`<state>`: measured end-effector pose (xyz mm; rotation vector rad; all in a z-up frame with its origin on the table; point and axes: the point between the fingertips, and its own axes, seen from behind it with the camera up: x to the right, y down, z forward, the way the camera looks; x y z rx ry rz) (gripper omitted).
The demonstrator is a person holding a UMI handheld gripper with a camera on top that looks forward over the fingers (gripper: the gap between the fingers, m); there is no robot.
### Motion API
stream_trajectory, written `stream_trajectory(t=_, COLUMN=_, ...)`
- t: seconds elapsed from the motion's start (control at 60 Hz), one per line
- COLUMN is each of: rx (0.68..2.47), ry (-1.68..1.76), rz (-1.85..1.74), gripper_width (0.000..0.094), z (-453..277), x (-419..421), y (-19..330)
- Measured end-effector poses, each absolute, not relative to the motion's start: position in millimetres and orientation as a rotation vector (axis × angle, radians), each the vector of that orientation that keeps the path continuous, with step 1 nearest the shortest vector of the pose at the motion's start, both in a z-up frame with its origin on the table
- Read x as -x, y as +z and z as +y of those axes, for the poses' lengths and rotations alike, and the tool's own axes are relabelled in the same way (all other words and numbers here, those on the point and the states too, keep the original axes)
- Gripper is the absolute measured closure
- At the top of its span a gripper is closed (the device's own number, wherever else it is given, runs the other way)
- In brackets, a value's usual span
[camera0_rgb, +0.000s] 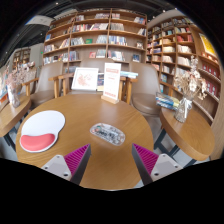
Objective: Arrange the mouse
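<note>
The gripper (111, 163) sits low in the frame, its 2 magenta pads (76, 157) spread wide and holding nothing. Just ahead, near the frame's centre, the mouse (107, 133) lies on the round wooden table (95, 108), clear of both fingers. It looks translucent, greyish, low and oval. A smooth, shallow shell like that could skid or squirt out if the fingers close off-centre. At lower left sits a white mouse pad (42, 126) with a red wrist rest (37, 144).

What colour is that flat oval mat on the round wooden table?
White with a red wrist rest, the oval mouse mat shows best in the gripper view.
</note>
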<state>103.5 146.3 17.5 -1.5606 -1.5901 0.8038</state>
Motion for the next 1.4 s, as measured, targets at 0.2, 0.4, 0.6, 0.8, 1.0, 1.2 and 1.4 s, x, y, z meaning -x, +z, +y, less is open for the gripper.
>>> stream_trajectory(t=0.2, rx=1.627, ry=0.772, rz=-1.616, gripper_width=0.0086, z=157, x=-73, y=-6)
stream_trajectory(t=0.4, rx=1.657, ry=0.77, rz=-1.648, gripper_width=0.0083, z=162, x=-45, y=-13)
stream_trajectory(t=0.6, rx=1.671, ry=0.777, rz=-1.645, gripper_width=0.0083, z=164, x=-12, y=-14)
stream_trajectory(t=0.8, rx=1.703, ry=0.784, rz=-1.629, gripper_width=0.0084, z=166, x=10, y=-17)
stream_trajectory(t=1.0, rx=1.709, ry=0.79, rz=-1.611, gripper_width=0.015, z=166, x=22, y=-17)
stream_trajectory(t=1.2, rx=1.732, ry=0.748, rz=-1.603, gripper_width=0.0492, z=161, x=21, y=-16)
stream_trajectory(t=1.4, rx=1.681, ry=0.841, rz=-1.497, gripper_width=0.0501, z=124, x=13, y=68)
